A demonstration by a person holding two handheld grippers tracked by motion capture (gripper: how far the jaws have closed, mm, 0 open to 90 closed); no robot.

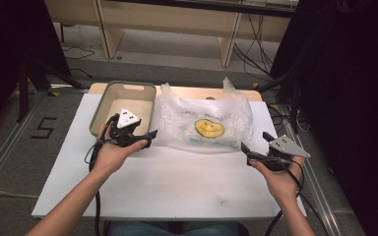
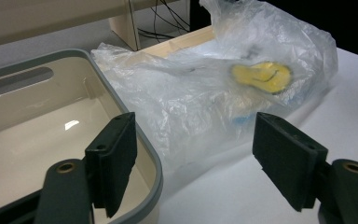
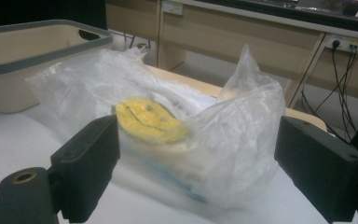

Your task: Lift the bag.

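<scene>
The left gripper has its jaws spread wide with nothing between them. In its own view one jaw hangs over the near corner of the bin and the other over bare worktop, with the bag's near edge lying between and beyond them. The right gripper also has its jaws spread and empty; in the right gripper view they frame the bag from either side without touching it.

The bag is a clear, crumpled plastic one lying on the white worktop towards its far edge, between the two grippers. Inside it sits a yellow sponge with a smiling face drawn on it, resting on something pale with a blue edge. Two loose ends of the bag stand up at its far side.

The bin is beige with a grey rim, nothing inside it, just beside the bag on the left; the plastic touches its wall. Each hand grips its tool from behind, and a black cable trails back off the worktop's near edge.
</scene>
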